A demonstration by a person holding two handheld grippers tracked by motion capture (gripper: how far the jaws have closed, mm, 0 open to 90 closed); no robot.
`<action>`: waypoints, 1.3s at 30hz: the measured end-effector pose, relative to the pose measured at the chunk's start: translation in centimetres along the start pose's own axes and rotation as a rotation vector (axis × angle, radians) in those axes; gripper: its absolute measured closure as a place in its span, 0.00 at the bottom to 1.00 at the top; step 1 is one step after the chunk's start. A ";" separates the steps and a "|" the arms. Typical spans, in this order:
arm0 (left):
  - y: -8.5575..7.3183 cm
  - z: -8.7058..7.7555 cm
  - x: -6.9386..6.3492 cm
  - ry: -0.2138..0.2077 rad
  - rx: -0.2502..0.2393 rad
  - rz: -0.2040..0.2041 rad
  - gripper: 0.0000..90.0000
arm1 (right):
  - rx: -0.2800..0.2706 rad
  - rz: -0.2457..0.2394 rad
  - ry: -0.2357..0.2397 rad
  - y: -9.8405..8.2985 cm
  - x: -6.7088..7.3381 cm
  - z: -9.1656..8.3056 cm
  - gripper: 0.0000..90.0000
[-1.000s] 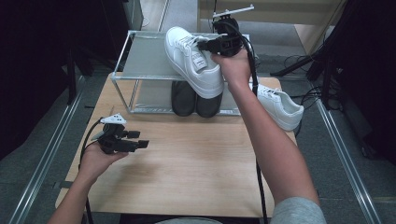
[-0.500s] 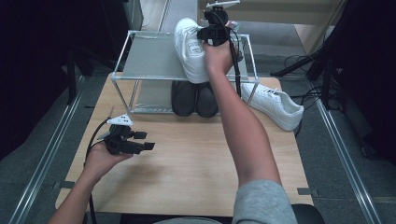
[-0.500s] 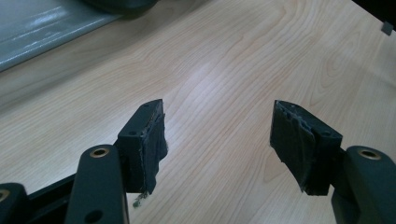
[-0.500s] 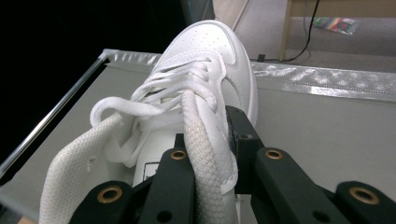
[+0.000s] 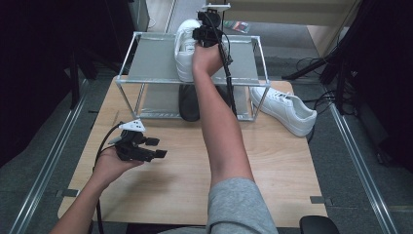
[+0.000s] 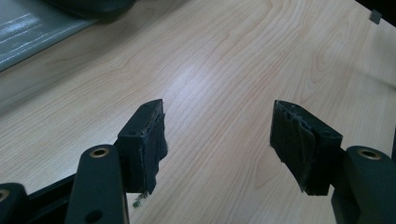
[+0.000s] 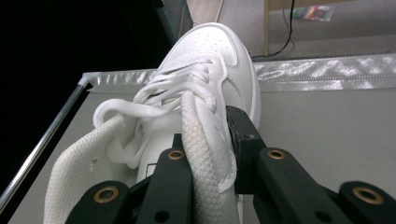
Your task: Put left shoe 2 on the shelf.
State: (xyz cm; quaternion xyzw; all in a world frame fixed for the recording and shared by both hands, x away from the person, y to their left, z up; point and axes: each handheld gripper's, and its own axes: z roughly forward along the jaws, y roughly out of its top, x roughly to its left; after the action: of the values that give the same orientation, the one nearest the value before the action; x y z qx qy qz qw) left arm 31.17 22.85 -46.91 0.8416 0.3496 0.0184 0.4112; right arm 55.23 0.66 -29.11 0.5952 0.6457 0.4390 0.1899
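The white sneaker [image 5: 184,48] is held by its collar in the right claw [image 7: 210,140], whose jaws have just been opening, on the rack's top shelf [image 5: 151,61], while the left claw [image 5: 146,151] is held open and empty over the worktop [image 5: 272,161].

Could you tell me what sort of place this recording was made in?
Probably a lab or workshop set up for recording: a wooden table holds a metal-framed shoe rack and white sneakers, with cables trailing over the grey floor.
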 end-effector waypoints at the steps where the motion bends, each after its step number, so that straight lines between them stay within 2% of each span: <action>1: 0.0 0.0 0.0 -0.001 0.003 0.002 0.41 | 0.009 0.008 -0.001 -0.1 0.0 0.2 0.90; 4: 0.0 0.0 0.1 0.002 0.006 -0.001 0.41 | 0.031 -0.010 -0.015 -0.5 -0.1 0.8 0.90; 5: 0.0 0.0 0.1 0.000 0.005 -0.001 0.41 | 0.032 0.002 -0.001 -0.5 -0.6 0.8 0.89; 7: 0.0 0.1 0.1 0.000 0.011 -0.001 0.41 | 0.033 -0.005 0.004 -0.5 -0.6 0.8 0.89; 14: 0.0 0.1 0.1 0.001 0.016 0.005 0.41 | 0.060 -0.066 0.047 -0.4 -1.1 0.8 0.78; 17: 0.0 0.3 0.0 0.002 0.020 0.003 0.41 | 0.080 -0.066 0.070 -0.1 -1.5 0.5 0.73; 19: -0.1 0.3 0.0 0.006 0.030 0.013 0.41 | 0.088 -0.070 0.083 0.0 -1.7 0.3 0.72; 21: -0.1 0.4 0.0 0.008 0.036 0.013 0.41 | 0.095 -0.094 0.101 0.1 -1.7 0.1 0.72; 25: -0.1 0.4 0.0 0.005 0.038 0.009 0.41 | 0.082 -0.159 0.121 0.2 -1.6 -0.7 0.73; 26: -0.1 0.5 0.1 0.009 0.042 0.016 0.41 | 0.091 -0.155 0.146 0.4 -1.7 -1.1 0.72; 27: -0.1 0.5 0.1 0.009 0.042 0.016 0.41 | 0.091 -0.155 0.146 0.4 -1.7 -1.1 0.72; 28: -0.1 0.5 0.1 0.006 0.046 0.014 0.41 | 0.085 -0.175 0.161 0.6 -1.9 -1.5 0.72; 30: -0.2 0.6 0.0 0.013 0.052 0.020 0.41 | 0.088 -0.178 0.161 0.7 -2.0 -1.8 0.72; 33: -0.2 0.7 0.0 0.011 0.057 0.030 0.41 | 0.104 -0.193 0.184 0.8 -2.2 -2.5 0.71; 34: -0.1 0.7 0.0 0.009 0.061 0.030 0.41 | 0.111 -0.215 0.192 0.8 -2.1 -3.0 0.71; 35: -0.1 0.7 0.0 0.009 0.061 0.030 0.41 | 0.111 -0.215 0.192 0.8 -2.1 -3.0 0.71; 37: -0.1 0.8 0.0 0.010 0.059 0.024 0.41 | 0.118 -0.245 0.204 0.6 -2.1 -3.7 0.70; 39: -0.1 0.8 0.1 0.002 0.055 0.017 0.41 | 0.123 -0.247 0.216 0.5 -2.2 -3.9 0.70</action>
State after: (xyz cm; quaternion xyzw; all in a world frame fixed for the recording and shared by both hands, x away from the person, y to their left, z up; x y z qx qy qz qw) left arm 31.38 22.42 -47.50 0.8556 0.3432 0.0133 0.3874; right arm 53.01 -2.74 -27.16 0.4714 0.7561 0.4334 0.1353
